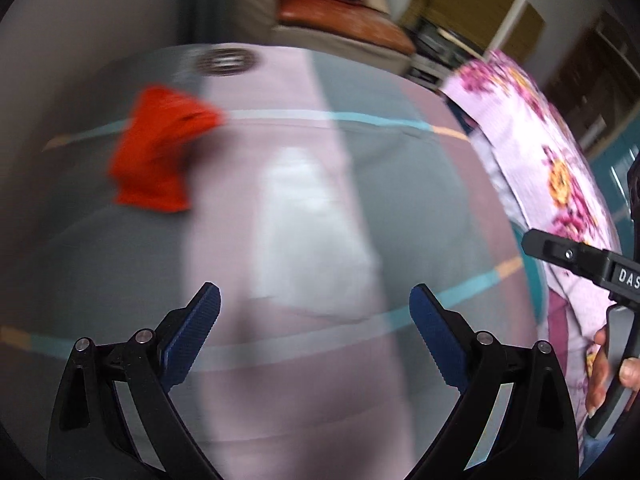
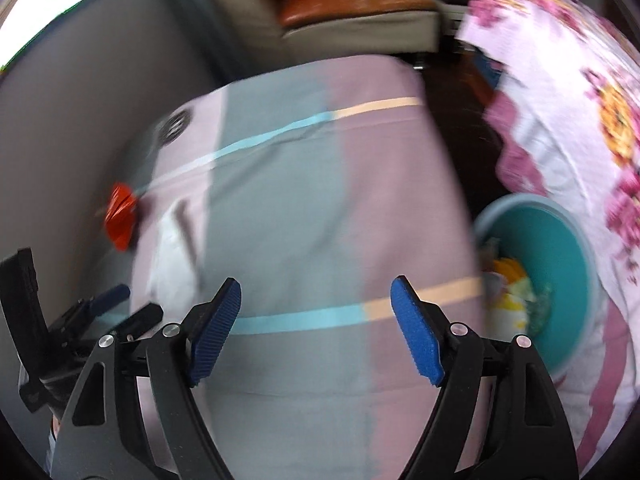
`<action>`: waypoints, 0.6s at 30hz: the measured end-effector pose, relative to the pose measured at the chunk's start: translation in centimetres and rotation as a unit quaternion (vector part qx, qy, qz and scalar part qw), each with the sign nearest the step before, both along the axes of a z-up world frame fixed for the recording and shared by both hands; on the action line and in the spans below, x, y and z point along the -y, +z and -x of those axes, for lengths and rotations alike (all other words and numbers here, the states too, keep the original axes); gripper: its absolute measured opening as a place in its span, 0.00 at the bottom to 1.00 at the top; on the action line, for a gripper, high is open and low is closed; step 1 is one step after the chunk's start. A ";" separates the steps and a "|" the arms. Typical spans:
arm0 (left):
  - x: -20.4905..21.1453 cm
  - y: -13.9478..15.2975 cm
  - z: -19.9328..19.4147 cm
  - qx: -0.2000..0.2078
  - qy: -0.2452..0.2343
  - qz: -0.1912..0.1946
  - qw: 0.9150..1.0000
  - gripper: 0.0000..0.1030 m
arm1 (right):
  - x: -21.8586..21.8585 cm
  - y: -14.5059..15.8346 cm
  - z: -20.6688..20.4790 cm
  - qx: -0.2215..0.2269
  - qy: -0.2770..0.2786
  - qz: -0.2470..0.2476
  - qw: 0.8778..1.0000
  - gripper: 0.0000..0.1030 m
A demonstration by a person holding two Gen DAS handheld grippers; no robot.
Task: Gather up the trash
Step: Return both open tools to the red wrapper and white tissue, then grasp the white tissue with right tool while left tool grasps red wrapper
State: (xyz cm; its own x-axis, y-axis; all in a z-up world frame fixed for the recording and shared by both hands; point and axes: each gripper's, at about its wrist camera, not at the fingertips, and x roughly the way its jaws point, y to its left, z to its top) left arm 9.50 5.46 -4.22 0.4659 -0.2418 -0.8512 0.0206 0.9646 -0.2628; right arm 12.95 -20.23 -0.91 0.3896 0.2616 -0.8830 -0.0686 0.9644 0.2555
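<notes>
Red wrapper (image 1: pixel 158 148) near the bed's (image 1: pixel 400 184) far left edge; white tissue (image 1: pixel 308 232) mid-bed just beside it. Left tongs (image 1: pixel 316 320) apart, empty, over the tissue. Right tongs (image 2: pixel 316 320) apart, empty. Teal bin (image 2: pixel 560 264) with trash off the bed's right edge. Frames blurred.

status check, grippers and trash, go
Left gripper open, empty; right gripper open, empty. Red wrapper and white wrapper on bed. Teal bin holds trash. Nothing in the way.
</notes>
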 end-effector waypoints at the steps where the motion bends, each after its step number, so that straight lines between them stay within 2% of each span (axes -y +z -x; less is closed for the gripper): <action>1: -2.0 -0.2 0.3 -0.001 0.016 0.001 1.000 0.93 | -1.3 0.0 -0.2 -0.001 0.014 -0.001 1.000 0.74; 7: -9.0 -1.3 1.3 -0.009 0.075 0.002 0.997 0.93 | -9.5 -1.8 -1.5 -0.001 0.096 0.015 0.995 0.74; 10: -11.2 -1.7 1.5 -0.012 0.095 0.007 0.995 0.93 | -12.9 -2.7 -2.1 -0.001 0.124 0.029 0.992 0.74; 18: -14.0 -2.0 0.9 -0.010 0.118 0.013 0.993 0.93 | -18.3 -5.0 -2.9 0.017 0.172 0.071 0.982 0.74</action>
State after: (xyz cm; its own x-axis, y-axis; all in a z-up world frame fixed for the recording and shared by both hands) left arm 8.56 19.50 -6.25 0.4958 -0.1501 -0.8554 -0.2098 0.9351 -0.2856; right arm 15.88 -1.90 -5.87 0.3289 0.2582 -0.9084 -0.4020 0.9087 0.1127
